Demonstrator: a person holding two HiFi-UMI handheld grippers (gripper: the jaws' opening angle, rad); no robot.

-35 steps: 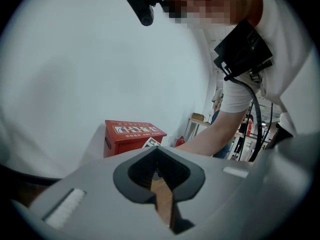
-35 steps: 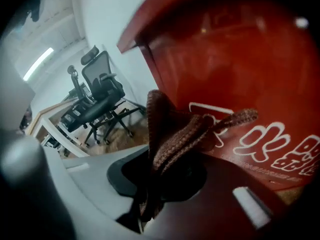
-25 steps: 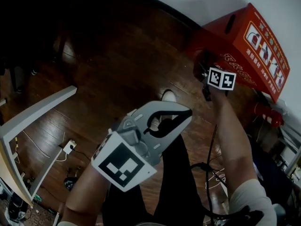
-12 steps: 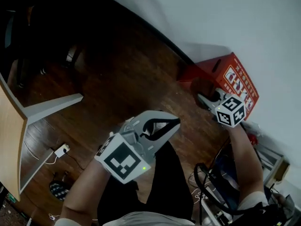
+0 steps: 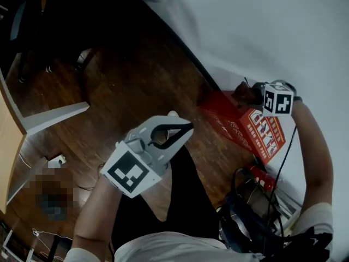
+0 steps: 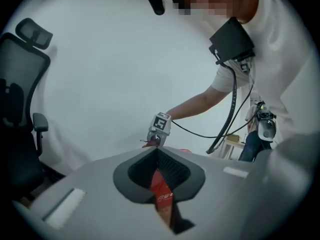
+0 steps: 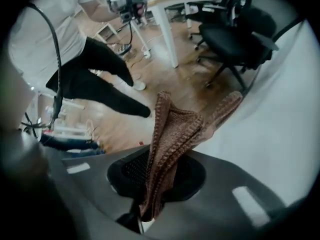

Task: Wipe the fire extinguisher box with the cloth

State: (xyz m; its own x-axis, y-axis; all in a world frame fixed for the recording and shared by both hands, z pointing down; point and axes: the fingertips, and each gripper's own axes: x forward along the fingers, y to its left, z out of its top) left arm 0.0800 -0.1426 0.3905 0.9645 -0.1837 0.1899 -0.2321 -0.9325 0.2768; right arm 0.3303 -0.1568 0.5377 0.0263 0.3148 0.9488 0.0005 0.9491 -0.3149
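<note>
The red fire extinguisher box (image 5: 234, 119) stands on the wood floor against the white wall. My right gripper (image 5: 253, 93) hovers at the box's upper far edge, shut on a brown knit cloth (image 5: 244, 94). In the right gripper view the cloth (image 7: 172, 129) is pinched between the jaws and stands up in folds. My left gripper (image 5: 188, 127) is held in front of my body, short of the box, its jaws shut with nothing in them. Through its slit a strip of the red box (image 6: 160, 184) shows, with the right gripper's marker cube (image 6: 161, 122) beyond.
A desk with white legs (image 5: 54, 116) stands at the left. Office chairs (image 7: 235, 34) sit behind on the wood floor. A red extinguisher (image 5: 262, 176) and cables (image 5: 245, 212) lie to the right of the box. My dark trouser legs (image 5: 180, 195) are below the left gripper.
My head view has swung round. The right gripper with the cloth has moved along the box to its edge by the wall. The left gripper stays shut in front of me.
</note>
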